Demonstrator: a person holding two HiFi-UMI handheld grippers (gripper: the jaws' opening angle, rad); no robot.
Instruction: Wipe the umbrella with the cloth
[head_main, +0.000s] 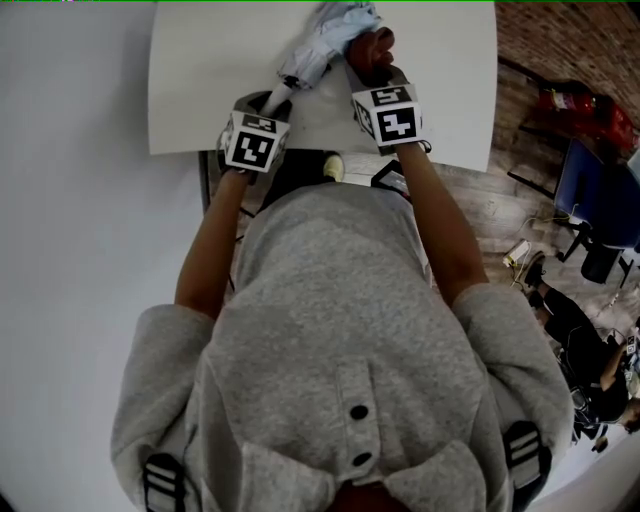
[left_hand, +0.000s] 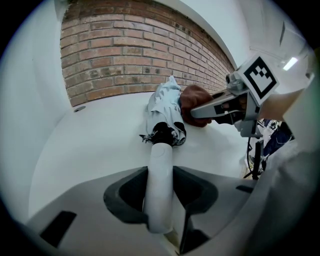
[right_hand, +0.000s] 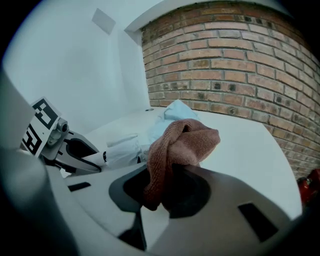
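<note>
Brick wall (left_hand: 125, 55) backs our white bench (head_main: 200, 80), where the folded umbrella (left_hand: 167, 102) lies. Our left claw (left_hand: 159, 200) clamps its handle (left_hand: 161, 170). Our right claw (right_hand: 165, 192) pinches the brown cloth (right_hand: 182, 142) against its canopy. Thinly gripped, the cloth may slip out when dragged.

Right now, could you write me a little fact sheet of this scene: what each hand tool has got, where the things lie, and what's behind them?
left tool: shut on the white cylindrical handle of the pale blue folded umbrella
right tool: shut on a bunched reddish-brown terry cloth
cloth position: against the right side of the umbrella's canopy, seemingly touching it
umbrella: closed, lying on the white table
background: red brick wall behind the table
</note>
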